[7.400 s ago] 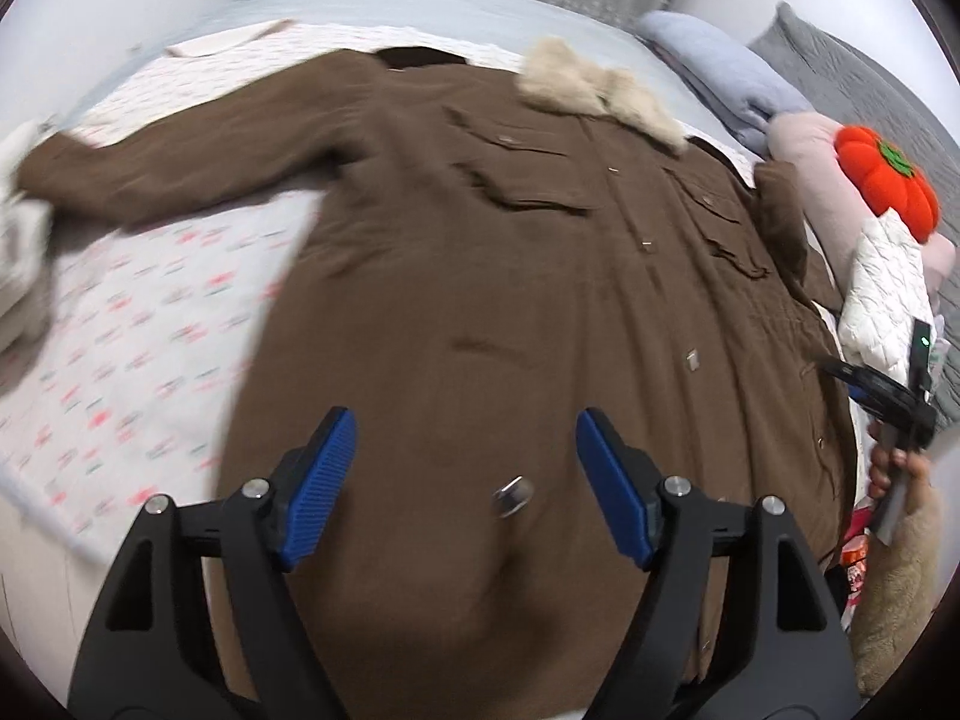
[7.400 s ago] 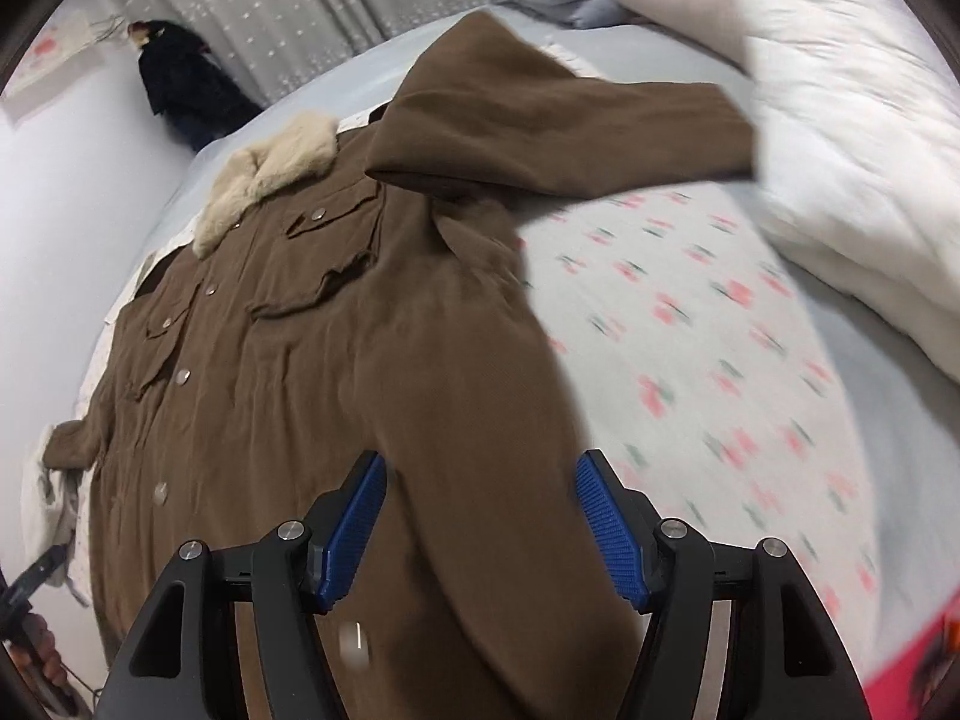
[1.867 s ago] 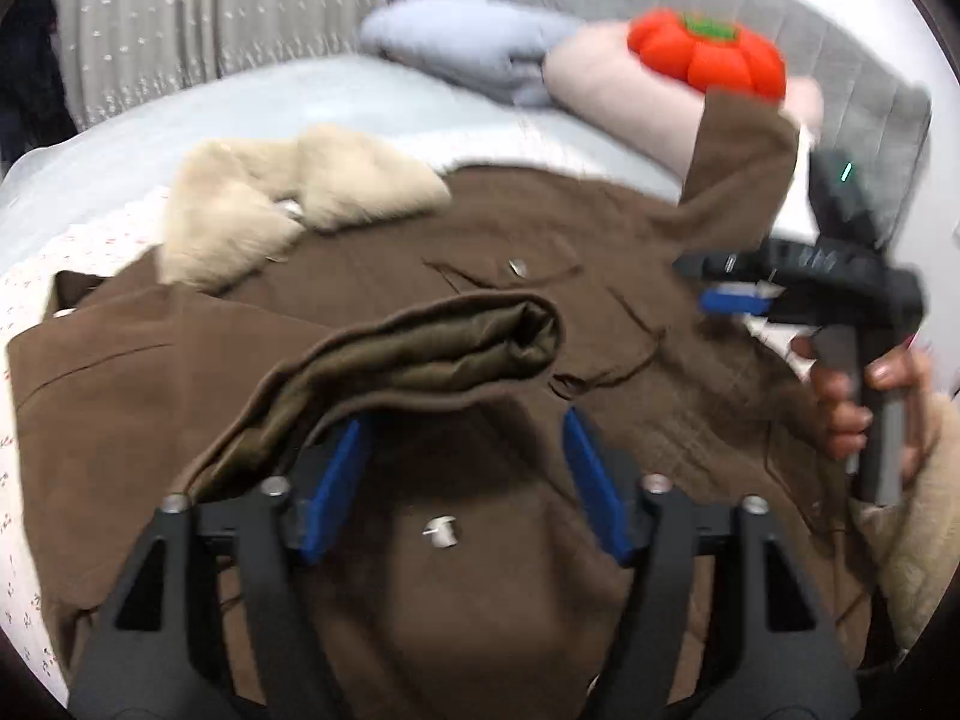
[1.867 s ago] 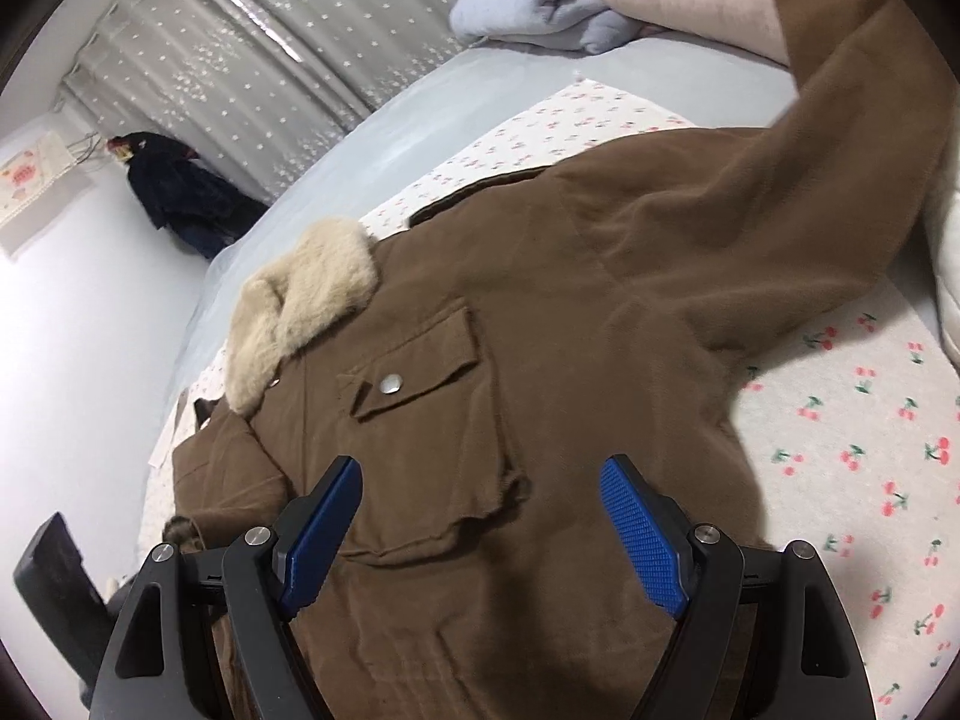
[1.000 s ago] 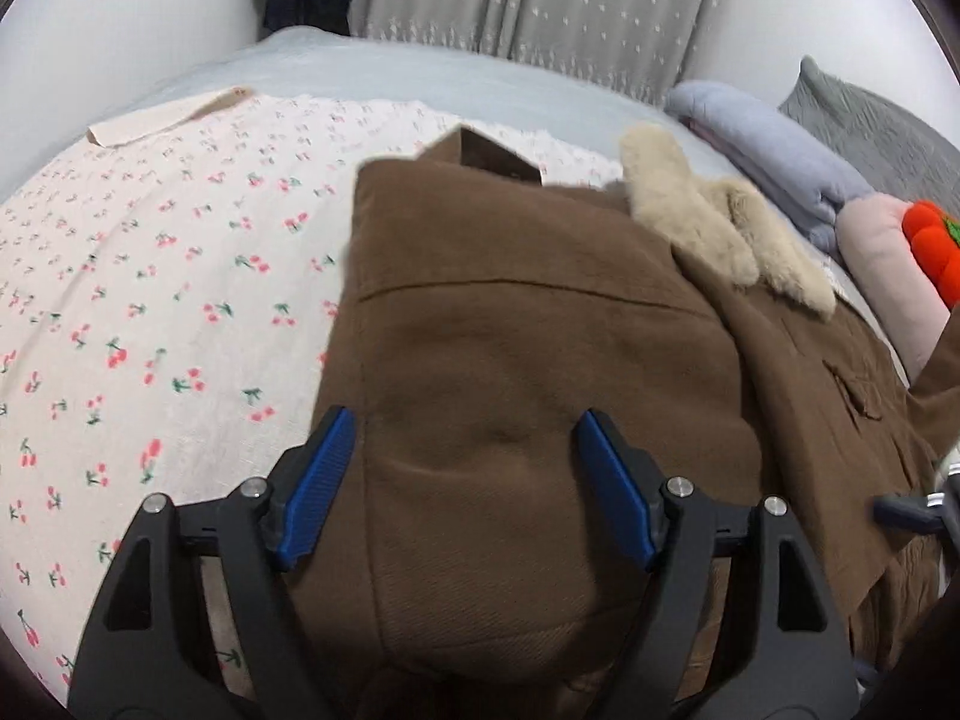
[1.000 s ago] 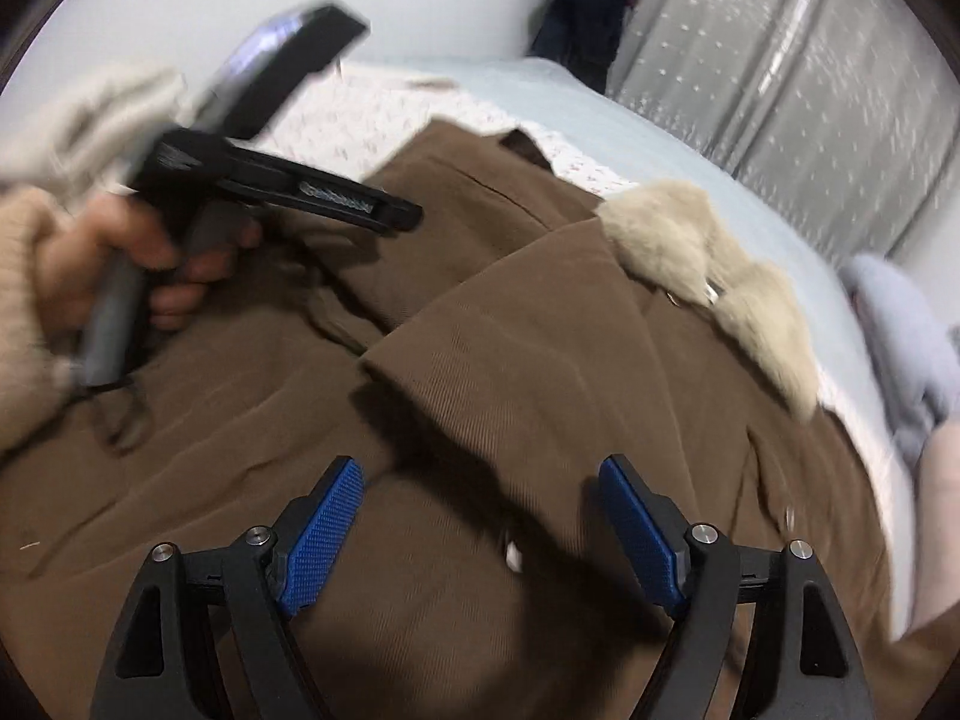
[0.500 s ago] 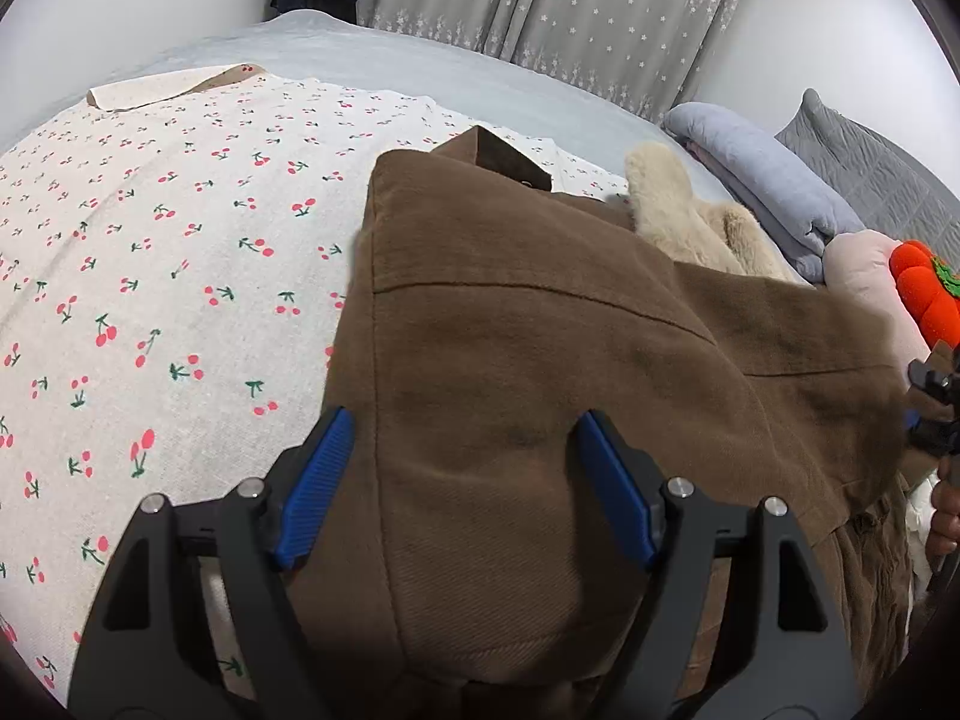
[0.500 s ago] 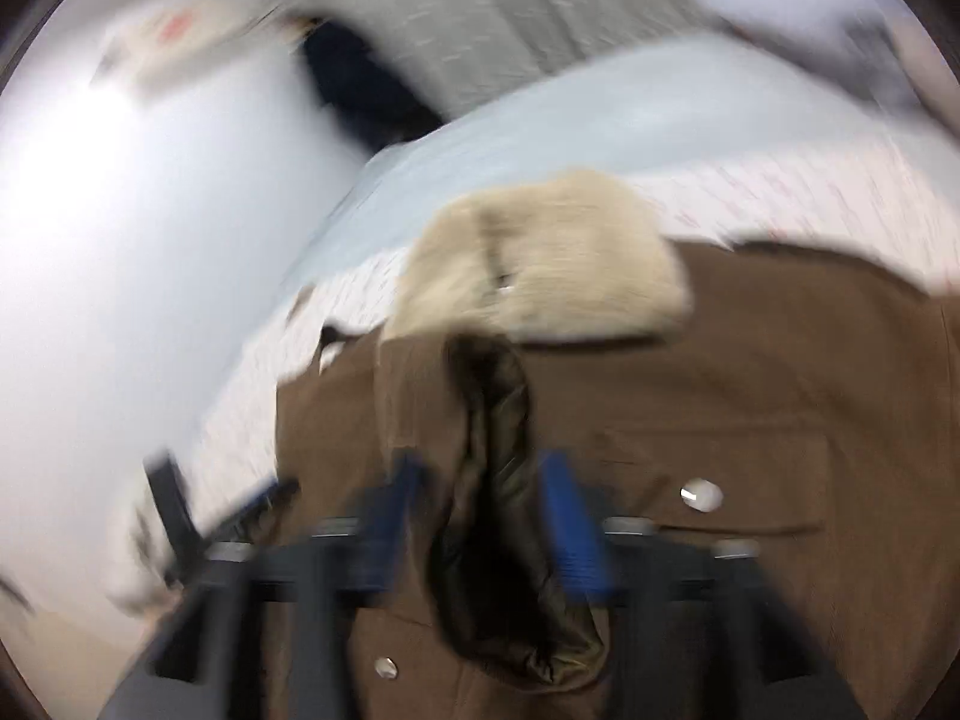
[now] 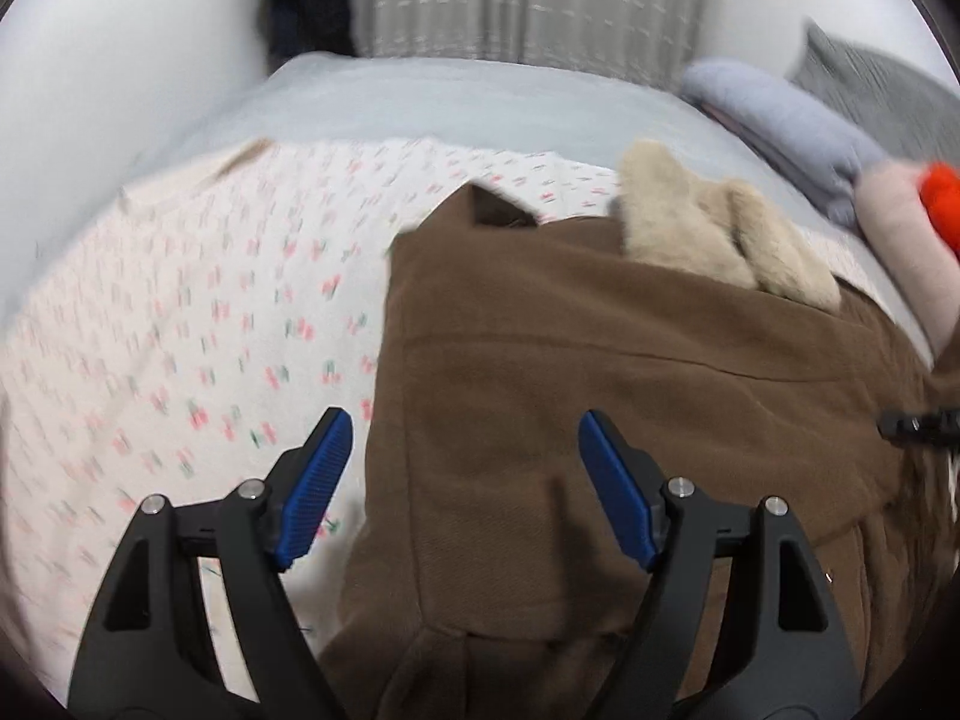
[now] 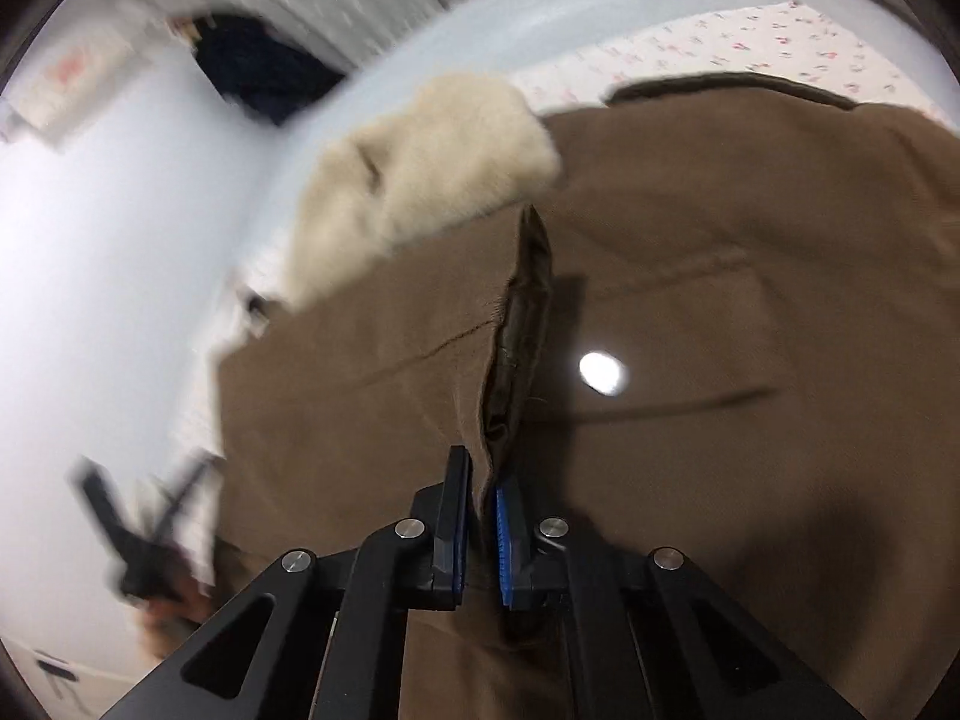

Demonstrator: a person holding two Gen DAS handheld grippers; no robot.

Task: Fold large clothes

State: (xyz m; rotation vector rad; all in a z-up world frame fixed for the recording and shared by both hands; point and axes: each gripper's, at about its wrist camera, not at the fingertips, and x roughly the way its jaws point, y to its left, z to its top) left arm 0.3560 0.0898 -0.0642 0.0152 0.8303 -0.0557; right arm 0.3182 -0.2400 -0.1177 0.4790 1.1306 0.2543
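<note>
— On the far left, what lies on the bed?

— A white sheet (image 9: 180,312) printed with small red cherries, covering the mattress. Beyond it a pale blue cover (image 9: 456,96) runs back to a grey dotted curtain (image 9: 528,0).

— And moving rightward?

— The brown coat (image 9: 600,408) lies spread over the cherry sheet, its near sleeve folded across the body. Its cream fur collar (image 9: 720,240) sits at the far end, towards the pillows.

— How does the left gripper (image 9: 459,480) stand?

— Its blue pads (image 9: 315,480) are spread wide, poised above the coat's left edge. Nothing is between them; one pad hangs over the sheet, the other over brown cloth.

— What is further right?

— A grey-blue folded blanket (image 9: 780,114), a pink cushion (image 9: 900,228) and something bright orange (image 9: 942,204) at the frame's edge, blurred.

— And the right gripper (image 10: 480,522)?

— Seen from its own camera, its jaws have just been closing and now pinch a raised fold of the coat's cuff (image 10: 522,324), which stands up on edge between the pads. A silver snap button (image 10: 602,373) gleams just right of that fold, on a pocket flap. The fur collar lies up and left of it.

— Anything else?

— At the right camera's lower left, the other gripper shows as a dark blur.
</note>
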